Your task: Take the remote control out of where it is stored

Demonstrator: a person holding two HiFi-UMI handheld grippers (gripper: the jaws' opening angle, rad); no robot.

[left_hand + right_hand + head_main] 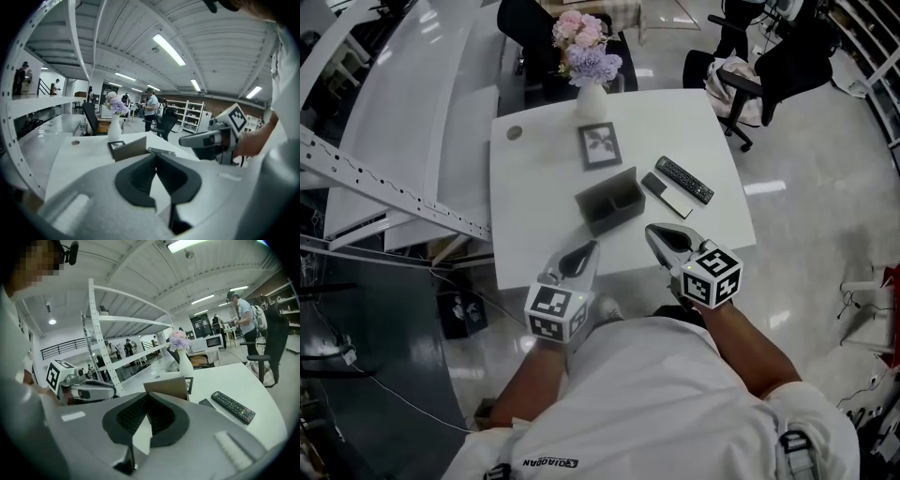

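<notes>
The right gripper (pixel 655 232), jaws pressed together on nothing, hovers over the white table's (pixel 534 187) near edge. The long black button-covered remote control (pixel 684 179) lies on the tabletop just ahead of it, outside the dark grey open box (pixel 609 200). The left gripper (pixel 589 247) is likewise closed and empty.

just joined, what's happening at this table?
A person holds the left gripper and right gripper near the front edge of the table, jaws shut, nothing held. The black remote and a slim remote lie on the table beside the storage box, so the removal looks done.
</notes>
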